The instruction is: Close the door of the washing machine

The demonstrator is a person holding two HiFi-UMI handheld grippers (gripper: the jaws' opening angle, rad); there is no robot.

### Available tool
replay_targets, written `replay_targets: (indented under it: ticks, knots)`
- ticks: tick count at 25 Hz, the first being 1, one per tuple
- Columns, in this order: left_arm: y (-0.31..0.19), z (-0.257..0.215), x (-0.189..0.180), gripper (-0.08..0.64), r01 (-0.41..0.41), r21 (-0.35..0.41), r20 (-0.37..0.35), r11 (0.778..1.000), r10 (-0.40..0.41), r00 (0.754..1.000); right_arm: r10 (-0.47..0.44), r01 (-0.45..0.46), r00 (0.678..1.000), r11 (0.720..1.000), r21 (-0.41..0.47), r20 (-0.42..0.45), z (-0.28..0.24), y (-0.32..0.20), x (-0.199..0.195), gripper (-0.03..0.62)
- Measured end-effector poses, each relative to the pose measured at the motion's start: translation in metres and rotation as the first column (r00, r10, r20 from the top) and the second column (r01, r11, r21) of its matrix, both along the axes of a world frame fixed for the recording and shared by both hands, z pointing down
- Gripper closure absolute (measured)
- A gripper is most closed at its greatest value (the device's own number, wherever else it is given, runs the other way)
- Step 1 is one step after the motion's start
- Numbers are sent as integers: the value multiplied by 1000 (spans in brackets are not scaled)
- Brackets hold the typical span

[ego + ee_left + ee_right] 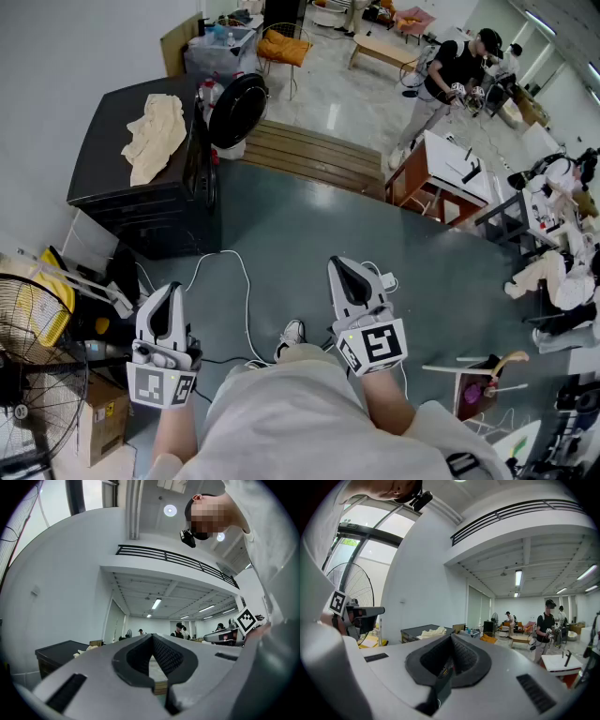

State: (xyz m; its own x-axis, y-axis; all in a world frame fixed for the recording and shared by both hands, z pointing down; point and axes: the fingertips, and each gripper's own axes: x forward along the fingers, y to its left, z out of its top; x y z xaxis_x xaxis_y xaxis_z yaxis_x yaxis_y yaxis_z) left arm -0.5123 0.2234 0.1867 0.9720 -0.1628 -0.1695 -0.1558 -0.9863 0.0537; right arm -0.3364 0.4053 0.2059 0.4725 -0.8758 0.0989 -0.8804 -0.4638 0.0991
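Note:
The black washing machine (141,192) stands at the upper left of the head view, with a crumpled cream cloth (155,136) on its top. Its round dark door (237,110) hangs open at the far right corner of the machine. Both grippers are held low and near me, well short of the machine. My left gripper (172,291) is shut and holds nothing; the right gripper (345,272) is likewise shut and holds nothing. In the left gripper view the left gripper (152,637) points past the machine (56,653). Beyond the right gripper (451,637), the machine (415,633) and cloth (433,631) appear small.
A white cable (239,281) loops over the grey floor between me and the machine. A fan (28,361) and a cardboard box (103,417) sit at the lower left. A wooden platform (314,155) lies beyond the door. Tables (450,173) and a standing person (450,75) are at the right.

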Motion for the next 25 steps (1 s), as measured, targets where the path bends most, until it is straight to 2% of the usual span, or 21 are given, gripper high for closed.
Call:
replay_targets:
  ticks: [11,15,18,25]
  knots:
    - [5,7,23,555,10,-13,16,1000,-10,1000,-4,4,1000,1000,-14,15,7,3,26,595]
    - [6,16,41,555,12,-25,33,1000,-11,999,-34,33,999,999,6,30,11,0,41,595]
    - [6,16,68,555,9,-18,27,1000,-8,1000,-42,42,999,999,22,28,12,2,63,594]
    - [21,1,145,555,5,17,35,1000,-5,999,-46,45,998,998,45,41,12,15,141,594]
